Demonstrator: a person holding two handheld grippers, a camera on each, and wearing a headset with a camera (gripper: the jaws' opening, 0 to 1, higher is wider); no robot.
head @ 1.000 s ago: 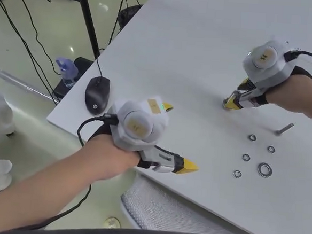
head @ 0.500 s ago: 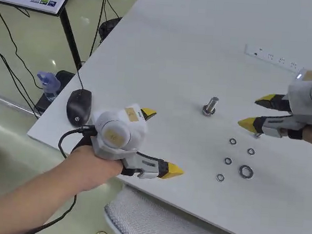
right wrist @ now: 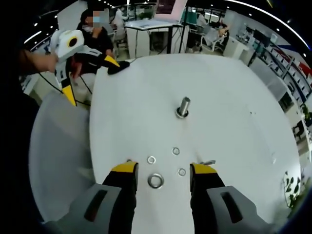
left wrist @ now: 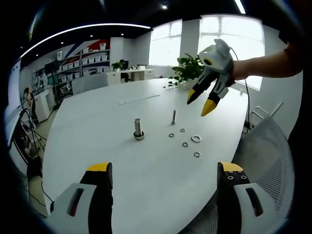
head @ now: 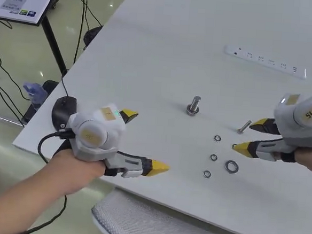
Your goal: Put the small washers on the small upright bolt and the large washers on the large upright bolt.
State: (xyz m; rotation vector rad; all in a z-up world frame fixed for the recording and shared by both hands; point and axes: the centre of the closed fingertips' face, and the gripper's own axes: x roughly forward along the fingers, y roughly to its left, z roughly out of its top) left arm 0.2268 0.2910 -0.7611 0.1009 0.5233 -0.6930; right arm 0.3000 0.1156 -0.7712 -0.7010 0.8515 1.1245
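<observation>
The large washer [right wrist: 155, 181] lies flat on the worktop [head: 166, 53] just ahead, between the spread, empty fingers of the right gripper [head: 244, 135], well apart from the left gripper [head: 150, 140], likewise spread and empty.

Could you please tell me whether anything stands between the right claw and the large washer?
Nothing visible does: the large washer lies alone on the bare table, framed between the jaws of the open right claw in its own view; the small washers lie apart, beyond it.
</observation>
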